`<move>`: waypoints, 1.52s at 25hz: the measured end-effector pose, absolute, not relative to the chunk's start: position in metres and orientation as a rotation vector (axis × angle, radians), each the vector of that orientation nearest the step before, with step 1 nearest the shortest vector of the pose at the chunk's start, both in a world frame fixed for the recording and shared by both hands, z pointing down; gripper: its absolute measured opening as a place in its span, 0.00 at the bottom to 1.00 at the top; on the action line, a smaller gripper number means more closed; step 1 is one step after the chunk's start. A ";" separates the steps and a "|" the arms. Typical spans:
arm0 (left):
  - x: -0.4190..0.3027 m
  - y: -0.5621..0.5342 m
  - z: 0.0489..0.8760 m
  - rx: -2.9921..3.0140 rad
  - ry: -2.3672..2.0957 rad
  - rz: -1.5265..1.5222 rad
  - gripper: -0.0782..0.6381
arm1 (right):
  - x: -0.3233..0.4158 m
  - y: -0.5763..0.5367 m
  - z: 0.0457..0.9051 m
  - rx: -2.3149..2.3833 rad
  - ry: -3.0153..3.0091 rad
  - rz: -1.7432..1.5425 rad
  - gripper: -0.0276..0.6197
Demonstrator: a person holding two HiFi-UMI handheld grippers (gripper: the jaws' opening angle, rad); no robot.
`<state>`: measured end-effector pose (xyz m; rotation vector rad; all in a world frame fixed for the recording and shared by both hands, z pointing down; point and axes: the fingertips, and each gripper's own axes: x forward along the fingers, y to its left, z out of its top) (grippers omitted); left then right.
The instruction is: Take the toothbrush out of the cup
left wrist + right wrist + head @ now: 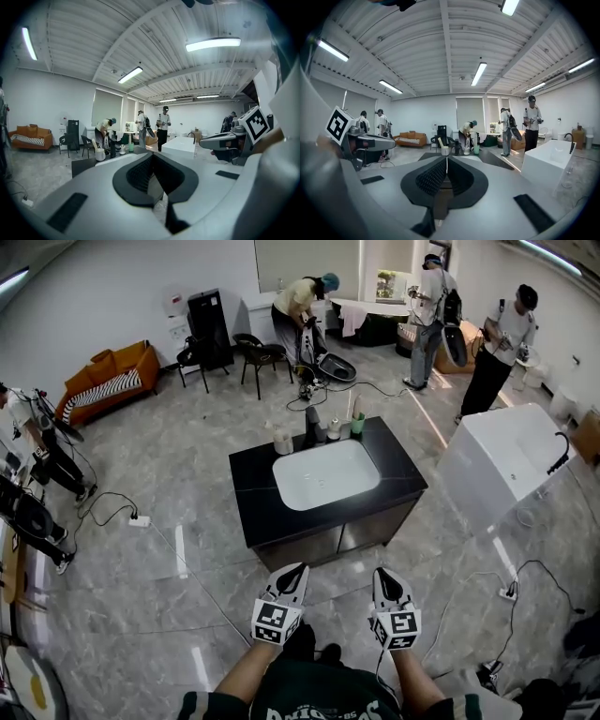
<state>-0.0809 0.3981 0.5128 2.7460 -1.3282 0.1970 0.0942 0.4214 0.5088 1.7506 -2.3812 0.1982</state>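
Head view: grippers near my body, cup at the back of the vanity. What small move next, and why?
Probably reach the left gripper forward toward the white cup, opening its jaws on the way. Both it and the right gripper are shut and empty, short of the counter, and the toothbrush leans in that cup.

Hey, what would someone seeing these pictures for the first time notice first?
A black vanity with a white basin stands alone mid-floor in the centre of the head view, a cup holding a toothbrush at its far edge. Nearest the camera, the left gripper and right gripper point toward it, both shut and empty. A white bathtub sits to its right.
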 end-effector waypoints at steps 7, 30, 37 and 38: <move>-0.076 0.378 0.502 2.774 -1.313 0.201 0.12 | 0.097 0.408 0.502 1.774 -2.384 0.217 0.10; -0.084 0.248 0.508 2.847 -1.157 0.203 0.12 | 0.065 0.282 0.506 1.850 -2.322 0.277 0.10; -0.088 0.225 0.516 2.858 -1.097 0.206 0.12 | 0.058 0.263 0.508 1.887 -2.285 0.286 0.10; -0.089 0.222 0.520 2.851 -1.101 0.204 0.12 | 0.058 0.260 0.511 1.886 -2.280 0.288 0.10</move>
